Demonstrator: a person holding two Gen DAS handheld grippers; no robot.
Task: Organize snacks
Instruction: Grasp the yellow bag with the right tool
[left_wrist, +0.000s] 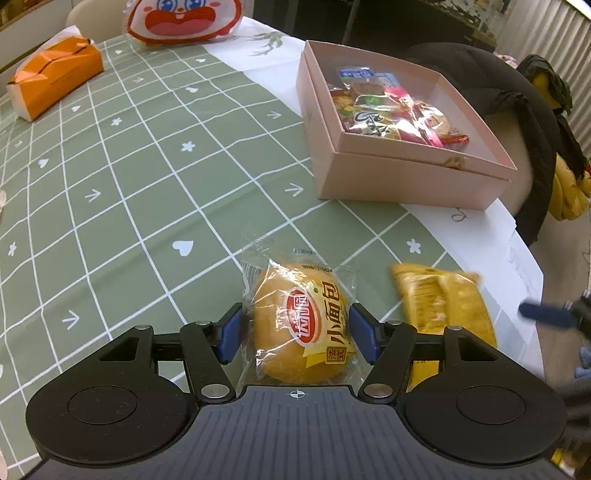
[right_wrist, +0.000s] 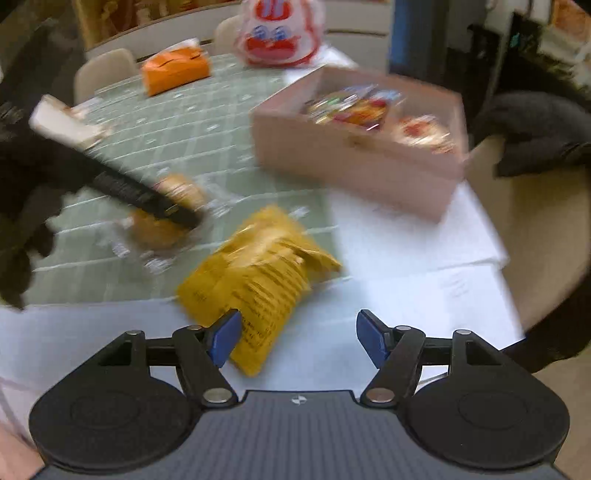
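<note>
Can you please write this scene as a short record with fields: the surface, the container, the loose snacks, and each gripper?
surface: table with green grid cloth
container: pink box, open, holding wrapped snacks
loose snacks: wrapped bun; yellow packet
left gripper: open, pads either side of the bun
right gripper: open, holding nothing, yellow packet just ahead
other items: orange tissue box; cartoon bag

Green tablecloth lies open between tissue box and pink box.

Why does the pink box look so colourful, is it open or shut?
Open. The pink box has no lid on top, so the colourful wrapped snacks piled inside show from above.
</note>
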